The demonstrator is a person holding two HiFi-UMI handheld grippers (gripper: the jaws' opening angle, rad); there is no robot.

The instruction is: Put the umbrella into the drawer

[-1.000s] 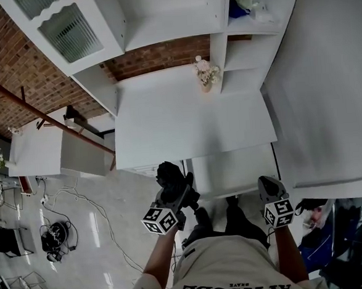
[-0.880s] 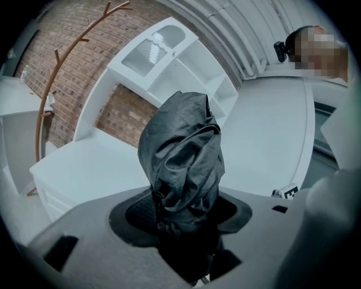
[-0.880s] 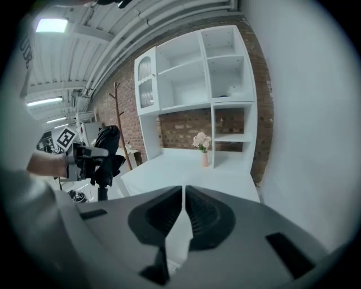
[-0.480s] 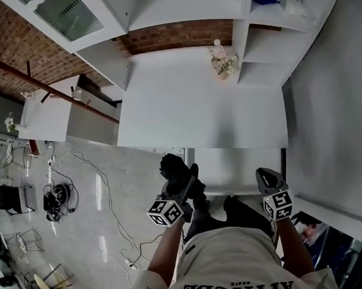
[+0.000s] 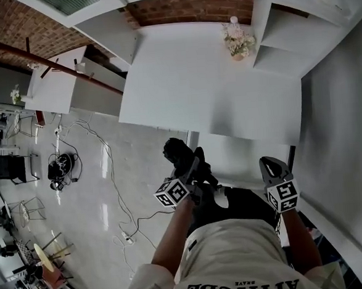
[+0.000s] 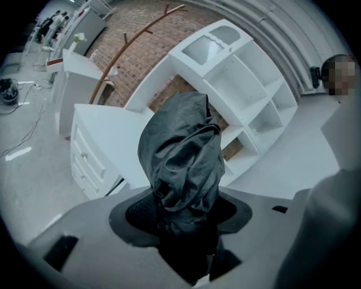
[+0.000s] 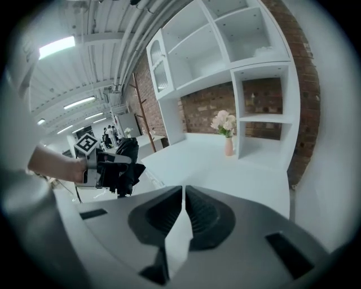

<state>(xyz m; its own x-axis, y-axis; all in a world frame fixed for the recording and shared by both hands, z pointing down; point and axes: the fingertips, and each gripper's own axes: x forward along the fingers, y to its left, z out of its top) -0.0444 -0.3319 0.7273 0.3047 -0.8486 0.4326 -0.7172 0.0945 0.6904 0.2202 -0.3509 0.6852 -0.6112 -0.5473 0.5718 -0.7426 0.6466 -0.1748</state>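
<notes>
A black folded umbrella point(image 5: 176, 152) sticks out of my left gripper point(image 5: 189, 168), which is shut on it just in front of the white desk's point(image 5: 207, 83) near edge. In the left gripper view the umbrella point(image 6: 183, 163) fills the space between the jaws of that gripper point(image 6: 183, 220). White drawers with small knobs point(image 6: 84, 163) show on the desk's front, all shut as far as I can see. My right gripper point(image 5: 272, 168) hangs to the right of the umbrella, its jaws point(image 7: 183, 197) shut with nothing in them. From the right gripper view the umbrella point(image 7: 127, 158) shows at the left.
A vase of flowers point(image 5: 238, 41) stands at the desk's back right, beside open white shelves point(image 5: 291, 34). A white side cabinet point(image 5: 60, 90) and a brown rail point(image 5: 39, 58) are at the left. Cables point(image 5: 116, 195) trail over the glossy floor. A white panel point(image 5: 341, 129) rises on the right.
The head view has swung, so the desk sits higher and further right in frame. Both grippers keep their place before the body, the left still holding the umbrella.
</notes>
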